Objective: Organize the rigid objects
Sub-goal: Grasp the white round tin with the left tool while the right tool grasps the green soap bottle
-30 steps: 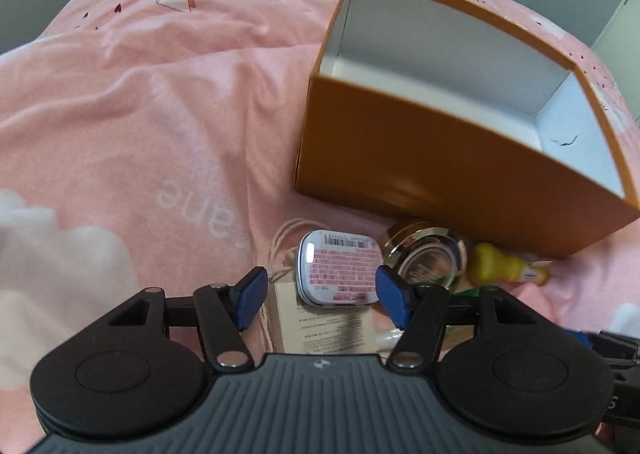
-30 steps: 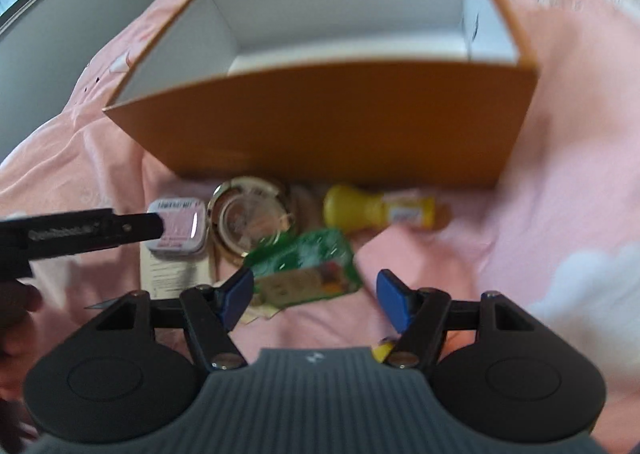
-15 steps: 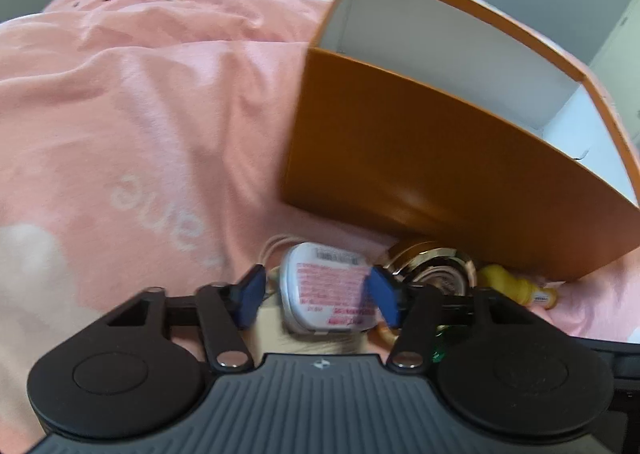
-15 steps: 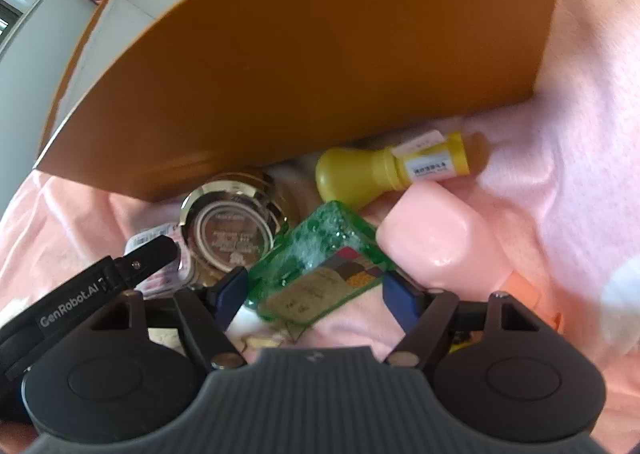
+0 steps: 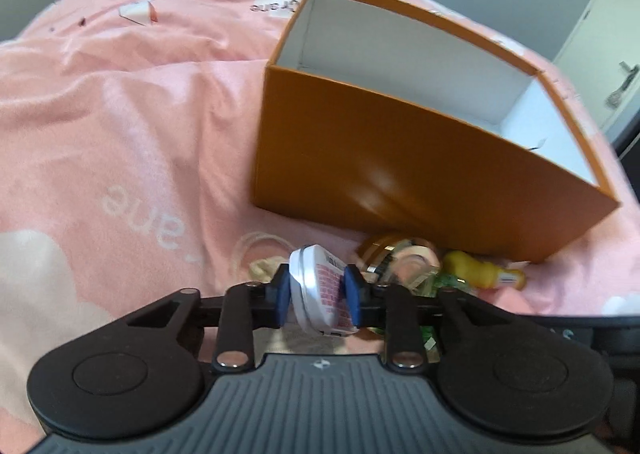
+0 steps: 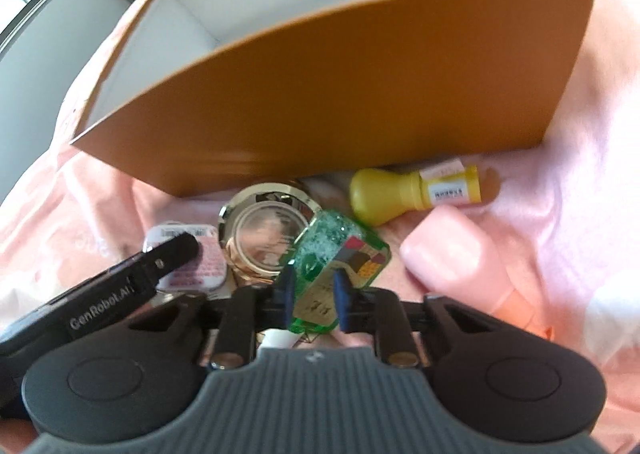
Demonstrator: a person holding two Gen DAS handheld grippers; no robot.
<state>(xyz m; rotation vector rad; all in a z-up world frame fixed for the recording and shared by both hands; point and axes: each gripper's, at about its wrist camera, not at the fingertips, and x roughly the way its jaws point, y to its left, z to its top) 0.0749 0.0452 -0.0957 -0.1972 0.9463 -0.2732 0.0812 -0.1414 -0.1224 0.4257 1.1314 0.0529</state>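
An open orange box (image 5: 420, 170) with a white inside stands on the pink blanket; it also shows in the right wrist view (image 6: 340, 102). My left gripper (image 5: 316, 296) is shut on a white tin with a pink label (image 5: 324, 294), tilted up on its edge. My right gripper (image 6: 314, 300) is shut on a green glittery bottle (image 6: 336, 254). In front of the box lie a round gold compact (image 6: 260, 234), a yellow bottle (image 6: 416, 194) and a pink case (image 6: 452, 258). The left gripper's finger (image 6: 120, 290) crosses the tin (image 6: 200, 266) in the right wrist view.
The pink blanket (image 5: 120, 134) covers the whole bed in soft folds. A thin looped cord (image 5: 256, 250) and a paper tag lie by the tin. A grey wall and a door with a handle (image 5: 620, 86) stand behind the bed.
Both grippers have closed: the left on the white tin, which now stands tilted on edge, the right on the green bottle. Both have drawn back a little from the box.
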